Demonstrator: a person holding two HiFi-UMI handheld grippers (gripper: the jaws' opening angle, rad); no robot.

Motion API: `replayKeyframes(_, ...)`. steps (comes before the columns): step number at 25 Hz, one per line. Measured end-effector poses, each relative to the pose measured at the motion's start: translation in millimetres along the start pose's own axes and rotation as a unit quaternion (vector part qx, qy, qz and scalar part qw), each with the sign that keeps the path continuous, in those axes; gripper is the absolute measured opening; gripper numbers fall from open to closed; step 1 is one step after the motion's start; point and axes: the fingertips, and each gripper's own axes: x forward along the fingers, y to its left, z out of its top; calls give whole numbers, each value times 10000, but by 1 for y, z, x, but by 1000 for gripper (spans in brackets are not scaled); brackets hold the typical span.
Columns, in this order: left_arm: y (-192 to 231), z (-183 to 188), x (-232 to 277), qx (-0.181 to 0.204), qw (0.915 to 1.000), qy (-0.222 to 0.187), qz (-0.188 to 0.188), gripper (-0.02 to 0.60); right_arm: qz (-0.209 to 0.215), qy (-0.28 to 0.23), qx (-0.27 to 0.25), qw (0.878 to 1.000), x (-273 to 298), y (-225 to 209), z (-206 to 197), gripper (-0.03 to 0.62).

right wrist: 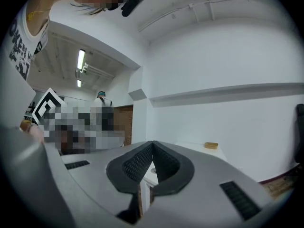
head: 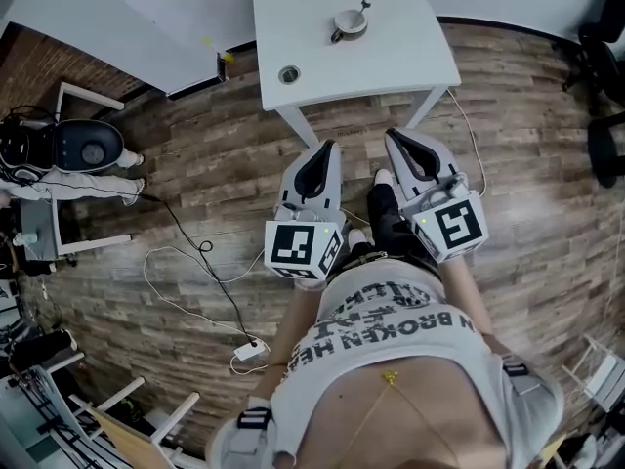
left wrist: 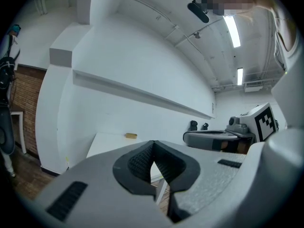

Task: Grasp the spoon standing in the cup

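Observation:
A small pale cup (head: 348, 22) stands on the white table (head: 391, 57) at the top of the head view, with the spoon (head: 362, 9) leaning out of it toward the upper right. My left gripper (head: 325, 149) and right gripper (head: 395, 136) are held side by side close to the person's body, over the wood floor and short of the table's near edge. Both point at the table with their jaws pressed together and nothing between them. The left gripper view (left wrist: 153, 145) and right gripper view (right wrist: 152, 147) show shut pads; the cup is not visible in either.
A round hole (head: 289, 74) sits in the table's near left part. A small yellow block (left wrist: 131, 136) lies at a white wall ledge. Cables and a white adapter (head: 252, 351) trail across the floor on the left, and a dark chair (head: 605, 57) stands at the right.

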Motion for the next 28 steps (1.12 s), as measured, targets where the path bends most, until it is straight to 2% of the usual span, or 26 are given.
replayKeyframes(7, 18, 22, 80, 106, 9999, 7, 82, -2, 258, -64, 93, 9996, 64, -62, 11, 8)
replayKeyframes(17, 33, 37, 165, 66, 9996, 17, 286, -2, 642, -78, 46, 9979, 117, -127, 15, 8)
replayKeyframes(23, 33, 41, 201, 80, 9991, -4, 405, -2, 731, -48, 80, 9973, 131, -166, 12, 8)
replayKeyframes(28, 40, 40, 212, 55, 9980, 1, 634, -2, 950, 0, 54, 9955, 143, -180, 7, 6)
